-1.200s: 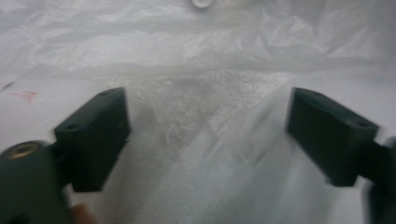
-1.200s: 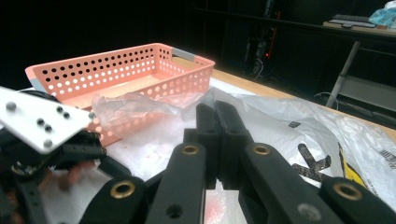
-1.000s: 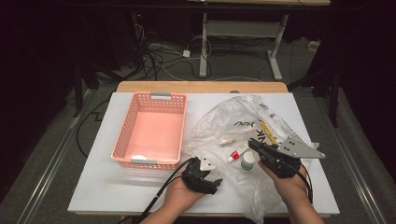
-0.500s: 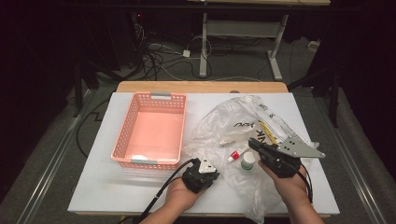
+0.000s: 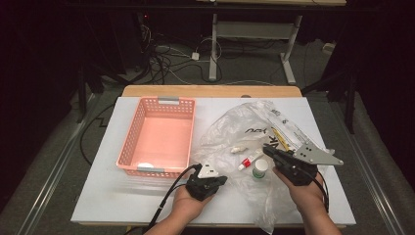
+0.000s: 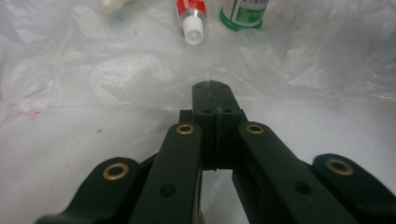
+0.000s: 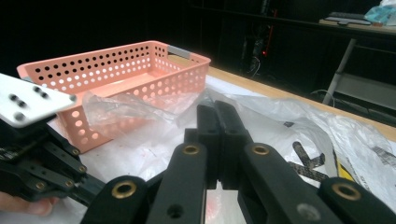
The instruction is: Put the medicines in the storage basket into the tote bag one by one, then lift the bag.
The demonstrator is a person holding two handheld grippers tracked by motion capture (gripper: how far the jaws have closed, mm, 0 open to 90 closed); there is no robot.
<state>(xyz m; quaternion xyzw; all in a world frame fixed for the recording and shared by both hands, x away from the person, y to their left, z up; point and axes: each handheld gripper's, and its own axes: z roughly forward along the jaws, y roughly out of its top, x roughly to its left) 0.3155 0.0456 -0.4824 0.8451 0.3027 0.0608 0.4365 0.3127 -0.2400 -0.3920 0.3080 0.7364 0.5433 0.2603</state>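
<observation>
The left gripper [image 5: 209, 177], jaws clenched empty, was drawn nearer the table's [image 5: 98, 196] front edge than before. The right gripper [image 5: 272, 152], likewise clenched, stayed on the crumpled clear plastic bag [image 5: 244, 132] beside the pink perforated basket [image 5: 159, 137].

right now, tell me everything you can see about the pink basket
The basket is a rectangular, salmon-pink plastic tray with low walls punched with rows of round holes and a grey tab on each short end. It sits upright and flat on the white table, left of the crumpled clear plastic bag, whose edge reaches its right wall. It looks nearly empty; a small pale patch lies on its floor near the front corner. Neither gripper touches it.
</observation>
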